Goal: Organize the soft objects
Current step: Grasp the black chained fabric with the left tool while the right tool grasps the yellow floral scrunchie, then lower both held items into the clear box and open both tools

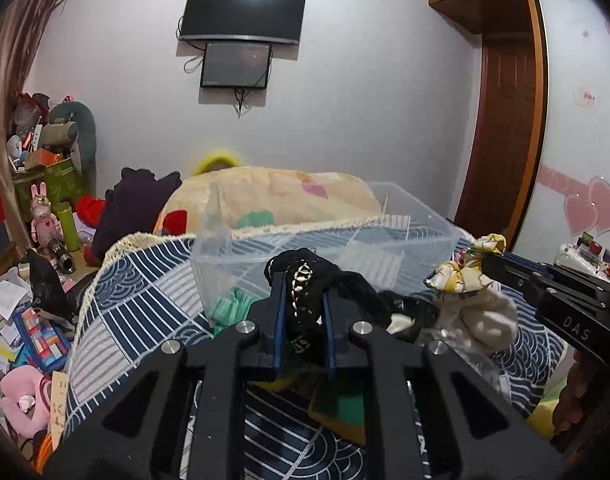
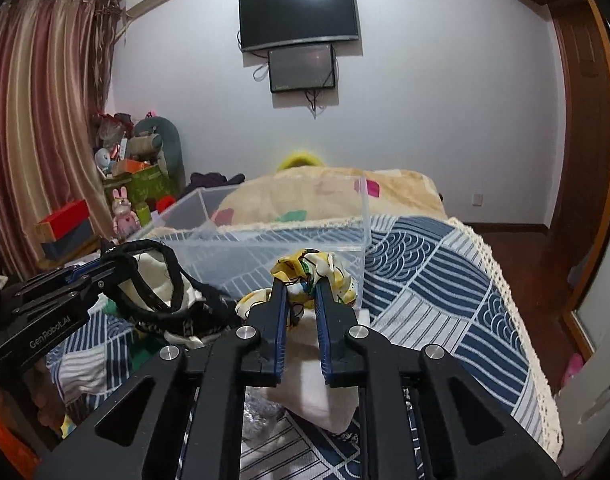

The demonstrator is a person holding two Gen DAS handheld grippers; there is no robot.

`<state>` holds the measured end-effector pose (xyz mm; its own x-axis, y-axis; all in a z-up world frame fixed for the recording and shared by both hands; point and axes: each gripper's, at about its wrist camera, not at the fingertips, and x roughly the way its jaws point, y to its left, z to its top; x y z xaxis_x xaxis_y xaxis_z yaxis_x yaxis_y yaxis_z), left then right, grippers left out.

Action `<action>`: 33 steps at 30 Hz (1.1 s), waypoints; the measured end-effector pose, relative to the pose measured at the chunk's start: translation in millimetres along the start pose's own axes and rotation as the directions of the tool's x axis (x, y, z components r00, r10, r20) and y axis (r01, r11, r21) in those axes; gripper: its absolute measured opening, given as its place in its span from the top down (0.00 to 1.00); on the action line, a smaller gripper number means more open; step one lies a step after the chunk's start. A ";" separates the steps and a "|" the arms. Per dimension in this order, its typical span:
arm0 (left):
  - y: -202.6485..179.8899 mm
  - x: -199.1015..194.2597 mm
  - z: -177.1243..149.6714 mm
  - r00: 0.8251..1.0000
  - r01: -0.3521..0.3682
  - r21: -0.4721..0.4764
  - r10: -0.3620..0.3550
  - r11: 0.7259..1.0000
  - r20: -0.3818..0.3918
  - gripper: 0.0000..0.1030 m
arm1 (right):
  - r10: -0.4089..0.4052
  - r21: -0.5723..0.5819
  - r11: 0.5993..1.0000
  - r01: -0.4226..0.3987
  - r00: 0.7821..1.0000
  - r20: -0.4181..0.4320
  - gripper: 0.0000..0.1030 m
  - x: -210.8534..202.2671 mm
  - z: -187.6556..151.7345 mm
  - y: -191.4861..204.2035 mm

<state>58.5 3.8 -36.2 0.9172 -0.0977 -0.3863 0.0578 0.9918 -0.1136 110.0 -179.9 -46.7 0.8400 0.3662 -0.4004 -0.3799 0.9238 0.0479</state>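
Observation:
A clear plastic box (image 1: 425, 236) stands on the blue-and-white patterned bed cover (image 1: 145, 300); it also shows in the right wrist view (image 2: 265, 236). My left gripper (image 1: 303, 280) is shut on a black fabric piece with a chain trim (image 1: 305, 276), held just in front of the box; it appears at the left of the right wrist view (image 2: 117, 268). My right gripper (image 2: 301, 284) is shut on a yellow-and-white floral scrunchie (image 2: 317, 268), near the box's front right corner; a beige sock-like piece (image 1: 485, 320) hangs under it.
A green cloth (image 1: 229, 304) lies by the box. A peach blanket (image 2: 325, 192) is heaped behind it. Toys, boxes and clutter (image 1: 37, 208) fill the floor at the left. The bed's right edge (image 2: 521, 312) drops to a wooden floor.

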 end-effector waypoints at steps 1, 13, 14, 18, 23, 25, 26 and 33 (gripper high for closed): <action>0.7 -1.6 1.9 1.000 0.002 -0.002 -0.002 1.000 0.005 0.86 | -0.002 0.000 1.000 0.002 1.000 0.009 0.88 -2.0 2.1 -0.3; 16.1 -8.1 40.1 0.996 0.058 -0.046 -0.055 0.997 0.065 0.87 | 0.014 0.006 1.000 -0.014 0.997 0.074 0.88 -9.4 31.9 -2.1; 17.1 -7.2 43.6 0.996 0.061 -0.046 -0.058 0.997 0.068 0.88 | 0.015 0.005 1.000 -0.016 0.997 0.070 0.88 -6.6 33.5 -0.9; 23.6 -3.9 58.3 0.995 0.057 -0.054 -0.053 0.997 0.084 0.88 | 0.011 0.000 1.000 -0.012 0.998 0.064 0.88 1.9 39.7 2.2; 36.8 9.0 75.1 0.994 0.036 -0.095 -0.026 0.995 0.109 0.88 | 0.013 0.006 1.000 -0.013 0.998 0.066 0.88 12.3 52.0 1.4; 42.8 16.0 78.8 0.992 0.012 -0.124 0.003 0.992 0.123 0.88 | 0.010 0.002 1.000 -0.010 0.998 0.064 0.88 17.4 56.7 1.8; 45.5 21.0 81.5 0.992 -0.005 -0.133 0.022 0.991 0.126 0.88 | 0.009 0.000 1.000 -0.009 0.998 0.058 0.88 22.4 59.7 2.7; 47.9 70.7 71.8 0.994 -0.108 -0.098 0.110 0.989 0.017 0.88 | -0.011 -0.037 0.999 0.009 0.999 -0.048 0.88 60.1 62.1 11.6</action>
<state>154.4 50.3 -3.2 0.9245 0.0138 -0.3810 -0.0808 0.9837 -0.1605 180.1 -140.2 -13.4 0.8245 0.3505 -0.4442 -0.3862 0.9224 0.0108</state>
